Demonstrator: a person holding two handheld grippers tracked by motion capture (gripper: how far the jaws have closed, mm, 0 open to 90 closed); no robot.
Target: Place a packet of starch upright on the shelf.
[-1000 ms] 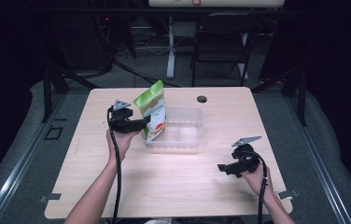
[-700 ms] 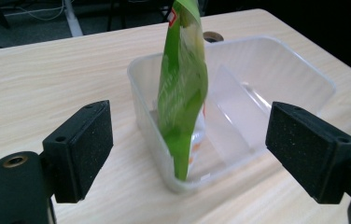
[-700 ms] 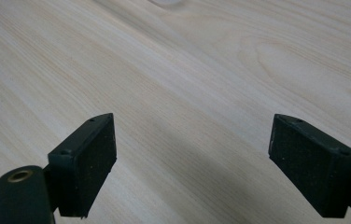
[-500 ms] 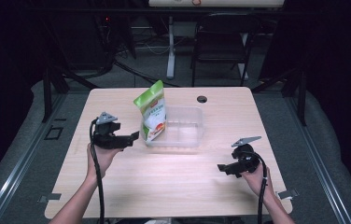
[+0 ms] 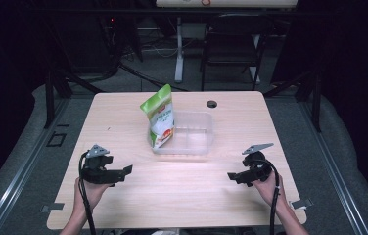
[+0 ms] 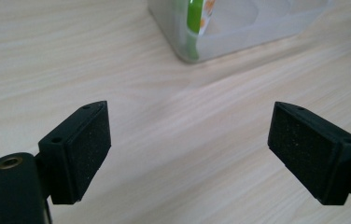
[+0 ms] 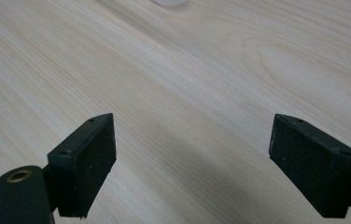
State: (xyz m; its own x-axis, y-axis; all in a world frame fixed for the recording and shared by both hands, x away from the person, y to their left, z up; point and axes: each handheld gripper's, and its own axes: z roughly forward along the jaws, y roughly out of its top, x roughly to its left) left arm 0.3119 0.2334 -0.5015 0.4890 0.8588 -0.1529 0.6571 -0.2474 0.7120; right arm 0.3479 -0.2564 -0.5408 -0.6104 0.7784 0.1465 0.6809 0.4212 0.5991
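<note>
Pale wooden bench (image 5: 123, 122): both grippers, left (image 5: 126, 170) and right (image 5: 231, 176), gape empty; tall green-white pouch (image 5: 160, 117) leaning in clear plastic tub (image 5: 202, 142) might topple.

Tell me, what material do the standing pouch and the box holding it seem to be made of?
The pouch looks like glossy printed plastic film in green and white; it stands with soft creases. The box seems clear, slightly frosted plastic: the table and the pouch's base show through its walls. Both are judged by look alone.
</note>
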